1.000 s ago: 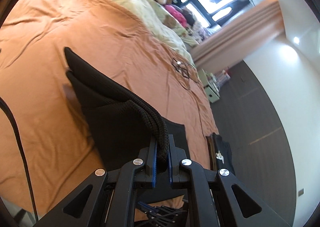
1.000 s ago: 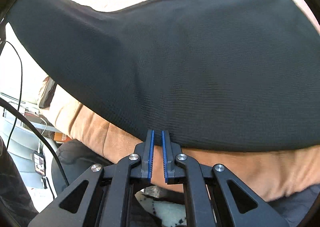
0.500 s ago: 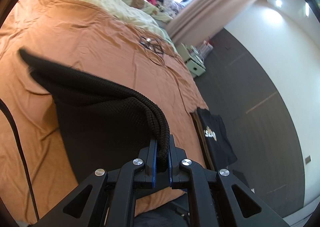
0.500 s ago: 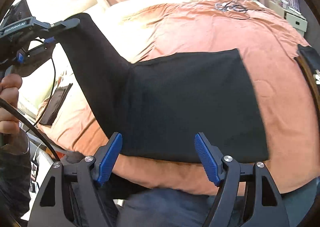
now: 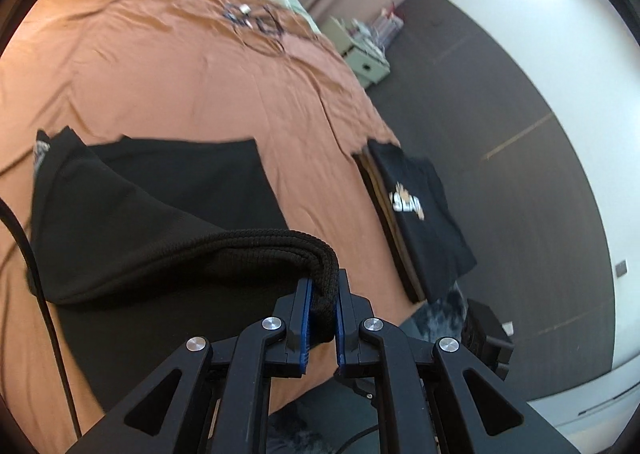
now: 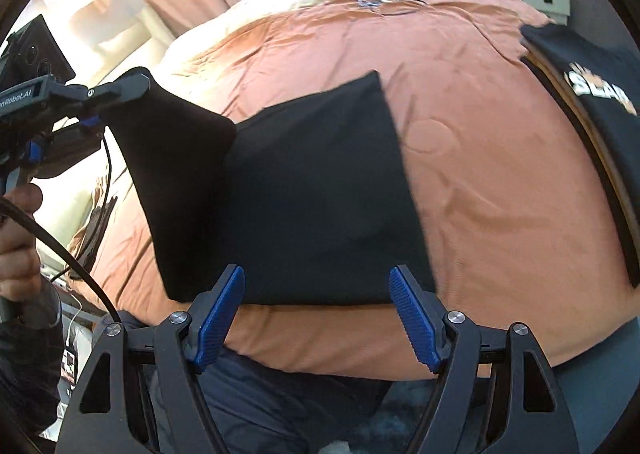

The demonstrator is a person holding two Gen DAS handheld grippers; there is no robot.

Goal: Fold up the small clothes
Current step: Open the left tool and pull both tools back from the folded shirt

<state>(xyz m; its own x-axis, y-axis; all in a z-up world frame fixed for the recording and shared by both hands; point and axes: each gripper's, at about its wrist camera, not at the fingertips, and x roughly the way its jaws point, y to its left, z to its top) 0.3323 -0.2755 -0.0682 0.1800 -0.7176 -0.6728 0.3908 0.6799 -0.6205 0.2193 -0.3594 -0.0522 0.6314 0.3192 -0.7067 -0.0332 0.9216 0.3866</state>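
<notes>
A black knit garment [image 5: 160,222] lies on the orange bed cover [image 5: 180,74]. Its right part rests flat, and its left corner is lifted off the bed. My left gripper [image 5: 322,286] is shut on that corner's thick hem. In the right wrist view the left gripper [image 6: 136,88] holds the corner up at the left, above the flat garment [image 6: 320,194]. My right gripper [image 6: 318,274] is open above the garment's near edge at the front of the bed, with nothing pinched between its blue pads.
A folded black T-shirt with a printed logo [image 5: 416,206] [image 6: 592,90] tops a stack at the bed's right edge. Cables [image 5: 256,20] lie further up the bed, near cream bedding. A pale nightstand [image 5: 364,62] stands beyond. A person's hand [image 6: 16,222] grips the left tool.
My right gripper let go of the garment's edge, opened wide and drew back upward. My left gripper swung sideways with the held corner, which now hangs over the flat part.
</notes>
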